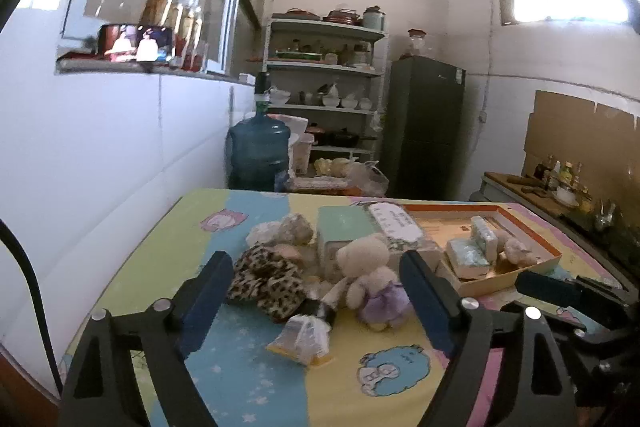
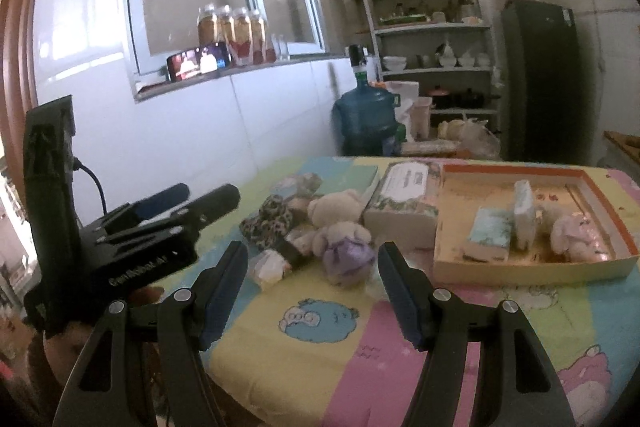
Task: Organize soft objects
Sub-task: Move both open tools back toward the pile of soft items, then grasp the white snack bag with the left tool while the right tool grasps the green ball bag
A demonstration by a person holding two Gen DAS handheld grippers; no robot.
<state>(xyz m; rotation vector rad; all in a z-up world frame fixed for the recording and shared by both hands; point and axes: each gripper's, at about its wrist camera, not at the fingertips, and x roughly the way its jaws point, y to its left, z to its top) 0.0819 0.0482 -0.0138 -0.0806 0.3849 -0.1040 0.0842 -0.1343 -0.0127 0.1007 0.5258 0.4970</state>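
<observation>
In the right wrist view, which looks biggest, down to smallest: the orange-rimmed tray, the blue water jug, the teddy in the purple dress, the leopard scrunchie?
1. Orange-rimmed tray
2. Blue water jug, though it stands farther back
3. Teddy in the purple dress
4. Leopard scrunchie

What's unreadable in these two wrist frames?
- Print on the white-lidded cardboard box: blurred, both views.
- Items behind the beige teddy bear in a purple dress and the leopard-print fabric scrunchie: overlapped, left wrist view.
- Far side of the pink plush toy in the orange-rimmed tray: hidden, right wrist view.
</observation>
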